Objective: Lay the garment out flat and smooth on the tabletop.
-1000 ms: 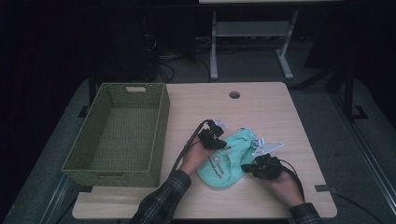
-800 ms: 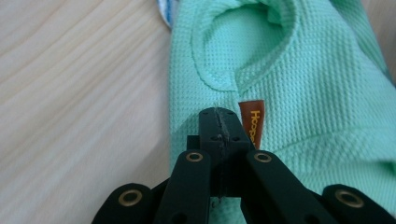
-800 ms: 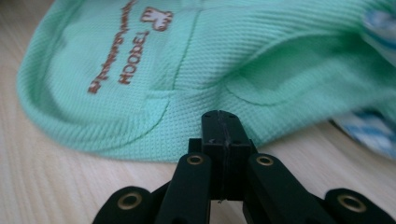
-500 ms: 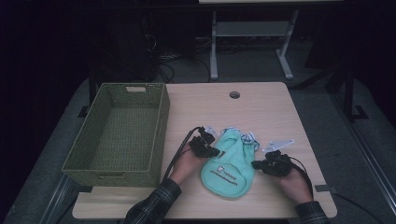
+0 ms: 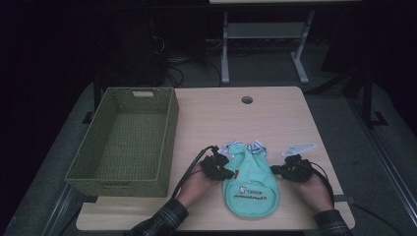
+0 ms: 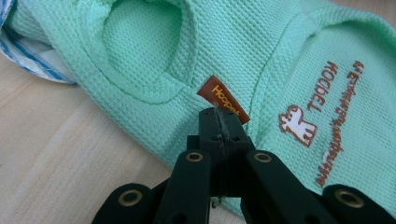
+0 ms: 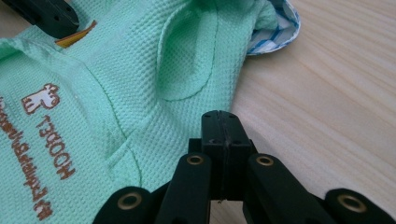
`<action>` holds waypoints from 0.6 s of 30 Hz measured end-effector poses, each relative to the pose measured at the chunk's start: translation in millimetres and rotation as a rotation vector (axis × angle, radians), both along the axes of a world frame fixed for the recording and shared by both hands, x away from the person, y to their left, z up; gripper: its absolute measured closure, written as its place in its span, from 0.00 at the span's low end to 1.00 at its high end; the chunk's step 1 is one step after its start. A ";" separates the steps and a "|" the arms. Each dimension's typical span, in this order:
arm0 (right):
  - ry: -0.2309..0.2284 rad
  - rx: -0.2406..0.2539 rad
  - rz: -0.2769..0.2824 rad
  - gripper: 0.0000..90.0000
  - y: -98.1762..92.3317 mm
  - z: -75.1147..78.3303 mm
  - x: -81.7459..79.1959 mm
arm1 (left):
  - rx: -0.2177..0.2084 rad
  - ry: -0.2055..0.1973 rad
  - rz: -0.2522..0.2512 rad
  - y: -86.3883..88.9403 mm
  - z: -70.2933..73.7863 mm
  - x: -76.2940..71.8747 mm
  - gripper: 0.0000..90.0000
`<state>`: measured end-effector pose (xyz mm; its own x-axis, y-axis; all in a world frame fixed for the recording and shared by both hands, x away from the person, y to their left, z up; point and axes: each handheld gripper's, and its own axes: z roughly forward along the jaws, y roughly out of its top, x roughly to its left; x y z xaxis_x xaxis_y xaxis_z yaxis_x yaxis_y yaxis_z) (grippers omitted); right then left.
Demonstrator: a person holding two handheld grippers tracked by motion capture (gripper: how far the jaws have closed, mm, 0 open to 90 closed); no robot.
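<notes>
Wooden table (image 5: 275, 118); mint garment (image 5: 250, 182) hem cut off.

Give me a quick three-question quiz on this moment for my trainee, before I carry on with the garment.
1. True or false: the mint green garment lies inside the woven basket.
2. Which side of the garment is the left gripper at in the high view? A) its left edge B) its far end C) its right edge
3. Fill in: the collar end of the garment, with its blue striped trim, points ____ from the person.

Key:
1. False: it lies on the wooden table, to the right of the basket.
2. A; the right gripper is at the right edge, jaws closed.
3. Away.
</notes>
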<state>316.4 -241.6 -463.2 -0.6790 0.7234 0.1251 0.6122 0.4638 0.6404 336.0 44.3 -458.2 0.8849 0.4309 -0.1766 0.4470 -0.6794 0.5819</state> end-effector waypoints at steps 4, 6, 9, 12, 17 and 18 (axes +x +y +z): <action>-0.024 0.037 0.002 1.00 1.4 11.2 5.2 | -0.011 0.004 0.005 1.2 -0.8 -0.1 1.00; -0.033 0.046 0.007 1.00 4.9 16.3 10.1 | -0.016 0.003 0.011 1.1 -1.2 -0.7 1.00; -0.049 0.060 0.012 1.00 14.2 20.5 21.4 | -0.017 -0.005 0.015 0.3 -1.2 -2.0 1.00; -0.047 0.058 0.011 1.00 19.3 20.1 28.3 | -0.015 -0.006 0.013 0.4 -1.1 -2.0 1.00; -0.033 0.071 -0.004 1.00 27.5 14.7 45.7 | -0.022 -0.011 0.011 1.2 -1.7 -1.7 1.00; -0.025 0.071 -0.009 1.00 28.6 12.9 48.9 | -0.022 -0.011 0.013 1.0 -1.7 -2.0 1.00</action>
<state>365.3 -213.0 -450.3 -0.6763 0.7193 0.1591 0.5994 0.4117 0.6865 334.0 45.4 -460.0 0.8814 0.4380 -0.1767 0.4488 -0.6605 0.6019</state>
